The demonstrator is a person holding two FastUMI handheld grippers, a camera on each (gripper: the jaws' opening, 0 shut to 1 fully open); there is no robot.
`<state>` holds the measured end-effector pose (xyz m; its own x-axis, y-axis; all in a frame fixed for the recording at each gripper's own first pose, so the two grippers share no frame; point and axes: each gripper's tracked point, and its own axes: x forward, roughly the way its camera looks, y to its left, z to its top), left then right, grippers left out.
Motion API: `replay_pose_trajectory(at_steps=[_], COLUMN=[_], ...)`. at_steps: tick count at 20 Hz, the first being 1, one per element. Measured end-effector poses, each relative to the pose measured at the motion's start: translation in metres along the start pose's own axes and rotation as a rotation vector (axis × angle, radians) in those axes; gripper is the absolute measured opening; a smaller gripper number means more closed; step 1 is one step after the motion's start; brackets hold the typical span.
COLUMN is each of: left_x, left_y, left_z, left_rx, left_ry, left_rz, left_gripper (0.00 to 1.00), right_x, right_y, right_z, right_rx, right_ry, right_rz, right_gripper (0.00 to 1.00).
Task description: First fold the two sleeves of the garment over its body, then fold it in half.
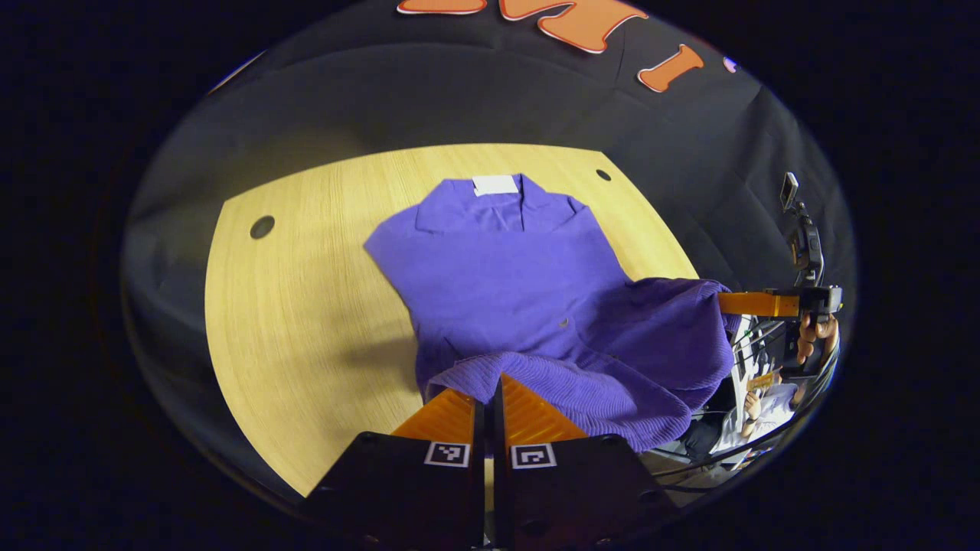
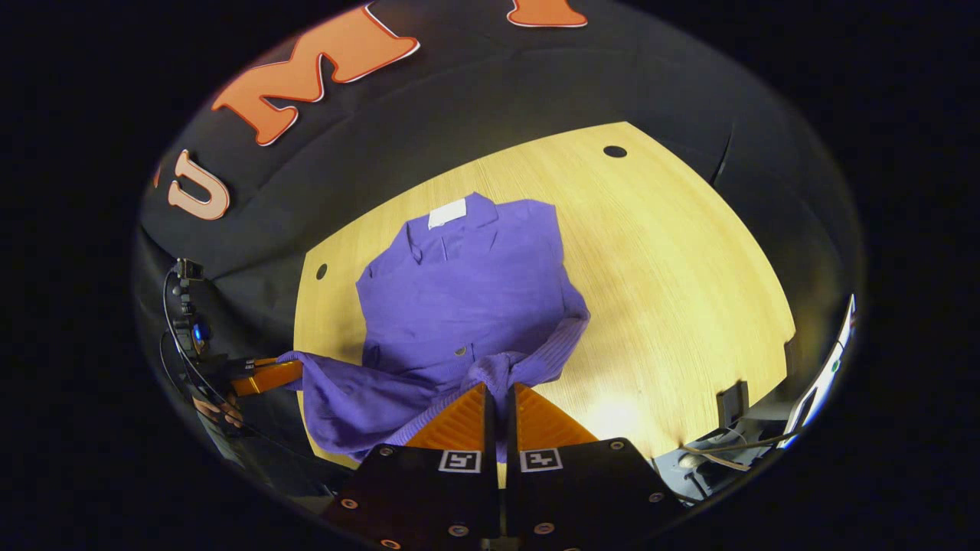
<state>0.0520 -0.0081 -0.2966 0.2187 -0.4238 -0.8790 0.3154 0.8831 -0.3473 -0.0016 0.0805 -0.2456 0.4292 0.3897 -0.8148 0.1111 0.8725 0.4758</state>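
A purple knitted garment with a collar and a white neck label lies on the pale wood-grain worktop, collar toward the far edge by the black cloth wall, body spread flat across the middle. Its ribbed hem end is lifted off the near edge of the worktop and hangs between the two grippers. In the left gripper view, the left gripper has its two fingers drawn together with barely a slit between them, the ribbed hem pinched at the tips and draping over them. Farther right in that view the right gripper reaches in sideways, held by a person's hand, its tip touching the other hem corner beyond the worktop's right edge. In the right gripper view, the right gripper likewise has fingers nearly closed, a bunched knot of purple knit caught at the tips. At the left of that view the left gripper holds the opposite hem corner out past the worktop's near-left corner, the fabric sagging between the two holds. Small buttons show on the garment's front. Round dark holes sit near the worktop's far corners.
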Motion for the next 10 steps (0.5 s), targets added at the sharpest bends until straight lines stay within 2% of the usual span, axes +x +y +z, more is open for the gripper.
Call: replay_pose_trajectory(at_steps=[5,10], left_x=[0.001,0.03], left_y=[0.012,0.028], left_z=[0.047,0.081], left_rx=[-0.001,-0.072], left_ry=[-0.044,-0.065], left_rz=[0.071,0.18], left_gripper=[0.06,0.06], right_x=[0.007,0.041], right_y=[0.016,0.009], right_z=[0.041,0.076], right_rx=[-0.045,-0.064], right_ry=[-0.024,0.01], right_rz=[0.026,0.07], right_gripper=[0.04,0.04])
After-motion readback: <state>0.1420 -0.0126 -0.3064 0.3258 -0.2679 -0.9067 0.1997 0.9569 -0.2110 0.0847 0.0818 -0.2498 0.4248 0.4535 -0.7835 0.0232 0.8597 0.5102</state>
